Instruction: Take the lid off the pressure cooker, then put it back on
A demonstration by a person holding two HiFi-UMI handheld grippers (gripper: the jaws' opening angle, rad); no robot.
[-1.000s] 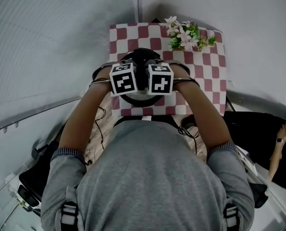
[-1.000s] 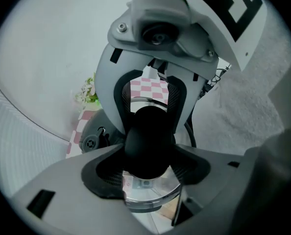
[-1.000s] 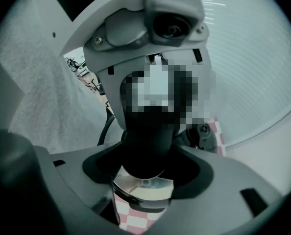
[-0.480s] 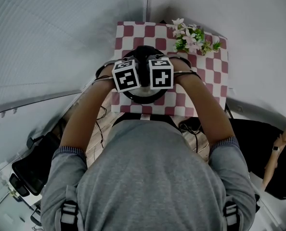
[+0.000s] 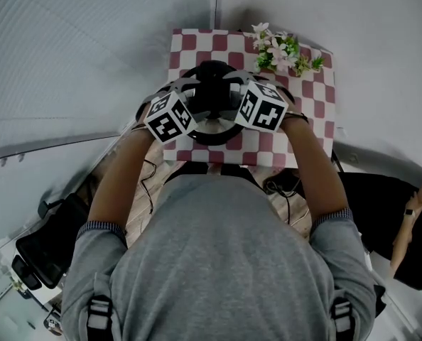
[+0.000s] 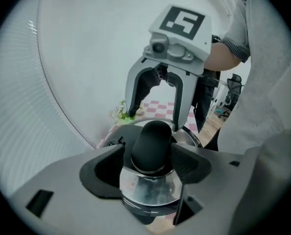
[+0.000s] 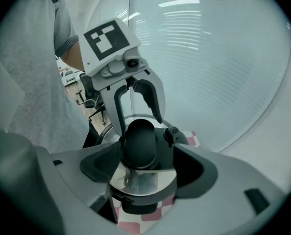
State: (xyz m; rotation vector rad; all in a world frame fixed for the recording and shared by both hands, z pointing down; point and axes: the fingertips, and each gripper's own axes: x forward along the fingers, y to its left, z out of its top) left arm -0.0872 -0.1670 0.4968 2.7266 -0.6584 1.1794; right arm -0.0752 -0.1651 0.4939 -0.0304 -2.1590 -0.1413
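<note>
- Pressure cooker [image 5: 209, 136]: stands on the checked tablecloth [image 5: 307, 98], with the lid [image 6: 148, 189] seated on top.
- Left gripper [image 6: 149, 164]: jaws wide and just been opening. The black knob [image 6: 153, 143] sits between them, ungripped.
- Right gripper [image 7: 145, 165]: likewise, straddling the knob from the opposite side.
- Progress: probably the final release with the lid replaced, leaving only the withdrawal.

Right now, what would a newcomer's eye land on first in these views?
The left hand-held gripper and the right hand-held gripper flank the cooker on the checked cloth, each with a black handle between jaws that have just been opening. Pink flowers stand at the cloth's far right corner.
</note>
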